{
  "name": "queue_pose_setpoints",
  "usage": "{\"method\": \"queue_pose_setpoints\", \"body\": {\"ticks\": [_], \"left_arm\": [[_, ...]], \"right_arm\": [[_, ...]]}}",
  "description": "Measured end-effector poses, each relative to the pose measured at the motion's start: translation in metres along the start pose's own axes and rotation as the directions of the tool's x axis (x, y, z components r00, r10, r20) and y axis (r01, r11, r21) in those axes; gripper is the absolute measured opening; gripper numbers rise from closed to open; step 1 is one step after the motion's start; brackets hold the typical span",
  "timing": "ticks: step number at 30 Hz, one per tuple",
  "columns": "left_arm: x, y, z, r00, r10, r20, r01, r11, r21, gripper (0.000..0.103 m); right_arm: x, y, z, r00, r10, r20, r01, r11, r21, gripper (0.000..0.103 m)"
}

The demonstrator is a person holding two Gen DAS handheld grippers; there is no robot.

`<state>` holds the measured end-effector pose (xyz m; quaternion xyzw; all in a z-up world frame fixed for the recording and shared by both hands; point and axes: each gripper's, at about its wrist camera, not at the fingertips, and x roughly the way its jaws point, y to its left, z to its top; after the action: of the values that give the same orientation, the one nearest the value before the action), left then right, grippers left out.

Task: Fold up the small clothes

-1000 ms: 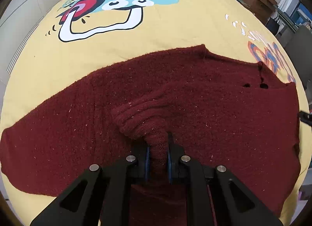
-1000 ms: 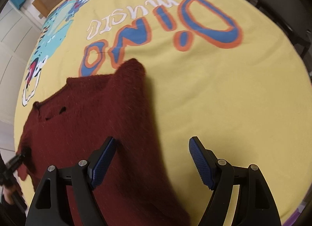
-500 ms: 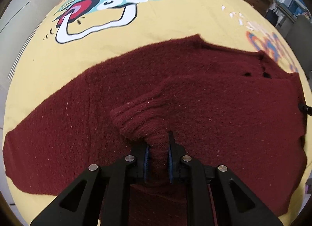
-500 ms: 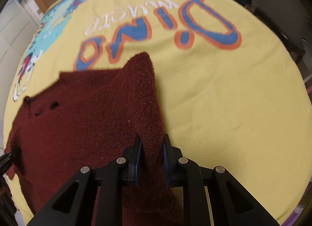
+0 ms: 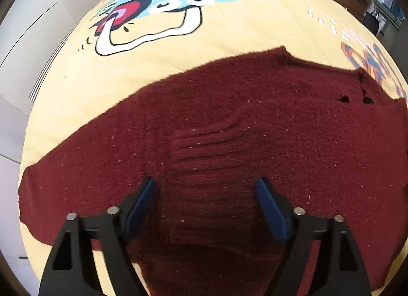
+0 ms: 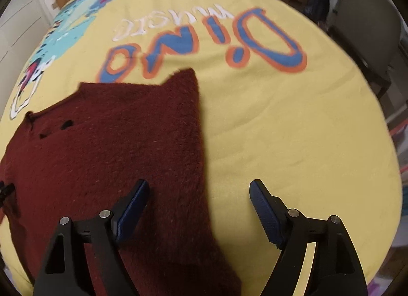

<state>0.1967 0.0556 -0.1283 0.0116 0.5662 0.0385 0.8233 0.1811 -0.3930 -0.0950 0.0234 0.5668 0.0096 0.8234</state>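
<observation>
The maroon knit sweater (image 5: 255, 122) lies flat on a yellow dinosaur-print bedspread (image 5: 229, 30), one ribbed sleeve cuff (image 5: 204, 148) folded in across its body. The left gripper (image 5: 206, 206) has just been opening; its jaws stand wide either side of the cuff, pressing nothing. The right gripper (image 6: 199, 206) has likewise just been opening, released over the sweater's side edge. The springy knit may creep back out of its fold, probably skewing later folds. The sweater's long axis runs across the left view, neckline (image 5: 357, 97) toward that view's right.
</observation>
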Motion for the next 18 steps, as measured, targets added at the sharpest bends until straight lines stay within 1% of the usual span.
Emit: {"method": "queue_pose_setpoints", "body": {"ticks": [2,3,5,7,8,9,11,13,16,18], "left_arm": [[-0.006,0.004,0.0,0.999,-0.032,-0.006,0.032,0.999,-0.032,0.094],[-0.009,0.006,0.0,0.999,-0.045,-0.005,0.044,0.998,-0.045,0.097],[-0.022,0.005,0.004,0.998,-0.059,0.031,0.061,0.996,-0.058,0.102],[-0.036,-0.001,0.008,0.995,-0.063,0.074,0.066,0.997,-0.047,0.102],[-0.043,-0.006,0.011,0.993,-0.066,0.096,0.07,0.997,-0.038,0.102],[-0.048,-0.012,0.013,0.991,-0.069,0.113,0.072,0.997,-0.025,0.102],[-0.057,-0.025,0.016,0.987,-0.082,0.14,0.082,0.997,0.004,0.102],[-0.06,-0.043,0.018,0.983,-0.105,0.151,0.101,0.994,0.029,0.102],[-0.051,-0.066,0.013,0.981,-0.132,0.14,0.126,0.991,0.053,0.102],[-0.039,-0.076,0.008,0.982,-0.135,0.13,0.129,0.99,0.056,0.102]], "right_arm": [[-0.014,0.007,-0.002,0.999,0.001,0.033,-0.001,1.0,-0.019,0.082],[-0.02,0.011,-0.002,0.999,0.005,0.051,-0.003,1.0,-0.028,0.084],[-0.034,0.021,-0.004,0.996,0.021,0.084,-0.017,0.999,-0.046,0.087],[-0.046,0.032,-0.007,0.993,0.041,0.11,-0.034,0.997,-0.066,0.093],[-0.05,0.04,-0.008,0.991,0.051,0.124,-0.042,0.996,-0.076,0.101],[-0.054,0.048,-0.01,0.988,0.065,0.142,-0.053,0.995,-0.087,0.103],[-0.055,0.065,-0.015,0.982,0.087,0.17,-0.07,0.992,-0.104,0.103],[-0.052,0.079,-0.02,0.98,0.093,0.177,-0.074,0.991,-0.109,0.103],[-0.037,0.1,-0.031,0.986,0.101,0.136,-0.084,0.989,-0.125,0.103],[-0.025,0.113,-0.035,0.989,0.093,0.118,-0.076,0.987,-0.142,0.103]]}}
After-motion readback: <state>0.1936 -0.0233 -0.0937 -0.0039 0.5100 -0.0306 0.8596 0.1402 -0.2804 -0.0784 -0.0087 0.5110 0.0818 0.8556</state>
